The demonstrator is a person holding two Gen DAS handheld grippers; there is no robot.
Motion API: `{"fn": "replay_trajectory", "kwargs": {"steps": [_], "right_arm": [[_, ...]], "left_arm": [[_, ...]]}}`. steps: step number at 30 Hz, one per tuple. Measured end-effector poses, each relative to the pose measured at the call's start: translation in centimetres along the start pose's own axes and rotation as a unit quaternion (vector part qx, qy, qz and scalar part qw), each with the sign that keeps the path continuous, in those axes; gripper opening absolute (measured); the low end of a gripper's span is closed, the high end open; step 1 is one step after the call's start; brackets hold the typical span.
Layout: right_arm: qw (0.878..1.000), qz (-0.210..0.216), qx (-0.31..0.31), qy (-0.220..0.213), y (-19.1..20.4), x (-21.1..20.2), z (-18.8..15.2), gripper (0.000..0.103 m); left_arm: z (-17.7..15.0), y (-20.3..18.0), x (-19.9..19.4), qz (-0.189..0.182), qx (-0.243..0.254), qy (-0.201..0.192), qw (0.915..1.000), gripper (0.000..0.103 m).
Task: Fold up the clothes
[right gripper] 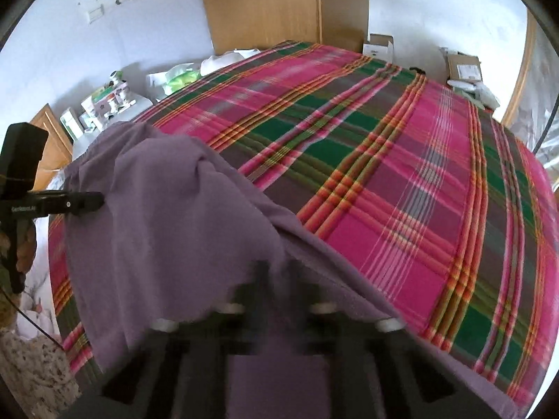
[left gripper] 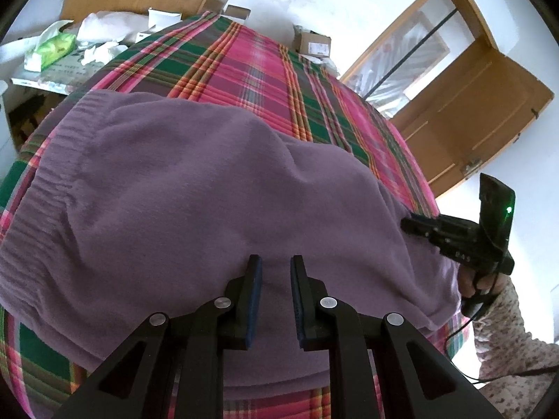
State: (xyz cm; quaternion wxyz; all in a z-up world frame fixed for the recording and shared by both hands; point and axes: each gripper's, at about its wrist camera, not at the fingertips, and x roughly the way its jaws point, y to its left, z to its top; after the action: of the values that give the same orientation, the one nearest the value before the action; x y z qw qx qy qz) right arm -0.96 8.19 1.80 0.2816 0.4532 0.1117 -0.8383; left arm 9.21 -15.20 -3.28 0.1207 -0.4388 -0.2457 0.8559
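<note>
A purple fleece garment (left gripper: pixel 195 188) with a ribbed band along its left edge lies spread on the plaid bed. My left gripper (left gripper: pixel 276 268) hovers over its near half, its fingers a narrow gap apart, with cloth showing behind the gap and none seen pinched. From the right wrist view the left gripper (right gripper: pixel 99 199) has its tip at the garment's (right gripper: pixel 167 230) left edge. My right gripper (left gripper: pixel 407 225) touches the garment's right edge. In its own view its fingers (right gripper: pixel 260 279) are smeared and half hidden by a raised purple fold, so their spacing is unclear.
The bed (left gripper: pixel 251 66) has a pink, green and orange plaid cover, bare beyond the garment. A side table holds a tissue pack (left gripper: pixel 56 47). A cardboard box (left gripper: pixel 314 43) sits by the wall and a wooden door (left gripper: pixel 464 115) stands at the right. A floral sleeve (left gripper: pixel 506 342) is at lower right.
</note>
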Motion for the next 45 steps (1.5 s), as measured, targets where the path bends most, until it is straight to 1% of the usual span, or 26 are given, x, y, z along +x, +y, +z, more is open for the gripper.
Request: {"fn": "replay_trajectory", "kwargs": {"steps": [3, 6, 8, 11, 16, 20, 23, 24, 26, 27, 29, 31, 32, 33, 35, 36, 37, 39, 41, 44, 45], "right_arm": [[0.999, -0.025, 0.025, -0.021, -1.1, -0.9, 0.4, 0.004], [0.999, -0.033, 0.042, -0.011, -1.6, -0.4, 0.4, 0.004], [0.999, -0.032, 0.032, -0.015, -0.8, -1.1, 0.0, 0.005], [0.999, -0.029, 0.016, -0.023, 0.5, -2.3, -0.6, 0.009], [0.999, -0.025, -0.010, -0.038, 2.6, -4.4, -1.7, 0.020], [0.997, 0.024, -0.070, -0.027, 6.8, -5.1, -4.3, 0.026], [0.993, 0.034, -0.115, -0.014, 9.4, -4.8, -5.8, 0.031], [0.991, 0.035, -0.128, -0.010, 10.1, -4.6, -6.2, 0.033], [0.988, 0.022, -0.151, -0.001, 11.3, -4.1, -6.9, 0.034], [0.986, 0.007, -0.164, 0.002, 11.8, -3.7, -7.1, 0.034], [0.984, -0.028, -0.174, 0.003, 12.0, -3.1, -7.4, 0.034], [0.985, -0.037, -0.168, 0.006, 12.1, -2.7, -7.6, 0.034], [0.986, -0.039, -0.161, 0.004, 12.0, -2.7, -7.6, 0.034], [0.987, -0.038, -0.156, -0.001, 12.0, -2.8, -7.7, 0.034], [0.988, -0.036, -0.151, -0.012, 12.0, -3.0, -7.7, 0.027], [0.988, -0.037, -0.150, -0.018, 12.1, -3.2, -7.8, 0.013], [0.987, -0.040, -0.151, -0.027, 12.2, -3.5, -7.8, 0.003], [0.988, -0.031, -0.141, -0.047, 12.7, -4.6, -7.9, 0.002], [0.989, -0.001, -0.134, -0.060, 12.8, -5.4, -7.9, 0.002], [0.987, 0.002, -0.153, -0.039, 13.5, -4.9, -8.6, 0.002], [0.988, -0.001, -0.154, -0.028, 13.7, -4.3, -8.8, 0.003]], "left_arm": [[0.0, 0.1, 0.0, -0.005, 0.000, 0.000, 1.0000, 0.017], [0.1, 0.2, 0.0, -0.008, -0.001, -0.001, 1.0000, 0.017], [0.1, 0.2, 0.0, -0.005, 0.000, -0.002, 1.0000, 0.017], [0.0, 0.2, -0.4, 0.010, 0.002, -0.005, 0.9999, 0.017], [-0.8, 1.0, -1.7, 0.032, -0.015, -0.012, 0.9993, 0.017], [-1.4, 1.7, -2.7, 0.048, -0.031, -0.017, 0.9982, 0.017], [-1.9, 2.2, -3.5, 0.060, -0.043, -0.021, 0.9970, 0.018], [-2.1, 2.4, -3.8, 0.064, -0.047, -0.023, 0.9966, 0.023], [-2.3, 2.9, -4.3, 0.067, -0.059, -0.027, 0.9956, 0.024], [-2.4, 3.2, -4.6, 0.061, -0.072, -0.030, 0.9951, 0.025], [-2.5, 3.8, -5.0, 0.053, -0.093, -0.036, 0.9936, 0.030], [-2.5, 4.3, -5.2, 0.054, -0.108, -0.037, 0.9920, 0.031], [-2.6, 4.8, -5.3, 0.049, -0.122, -0.038, 0.9906, 0.031], [-2.6, 5.1, -5.3, 0.043, -0.136, -0.038, 0.9891, 0.031], [-2.4, 5.3, -5.2, 0.037, -0.152, -0.038, 0.9870, 0.032], [-2.3, 5.3, -5.1, 0.038, -0.155, -0.036, 0.9865, 0.032], [-2.2, 5.3, -5.1, 0.039, -0.157, -0.036, 0.9862, 0.032], [-2.1, 5.4, -5.0, 0.039, -0.166, -0.038, 0.9846, 0.032], [-2.1, 5.7, -5.0, 0.035, -0.180, -0.043, 0.9820, 0.032], [-2.4, 6.5, -5.3, 0.021, -0.211, -0.059, 0.9755, 0.032], [-2.4, 6.6, -5.4, 0.023, -0.215, -0.064, 0.9743, 0.029]]}}
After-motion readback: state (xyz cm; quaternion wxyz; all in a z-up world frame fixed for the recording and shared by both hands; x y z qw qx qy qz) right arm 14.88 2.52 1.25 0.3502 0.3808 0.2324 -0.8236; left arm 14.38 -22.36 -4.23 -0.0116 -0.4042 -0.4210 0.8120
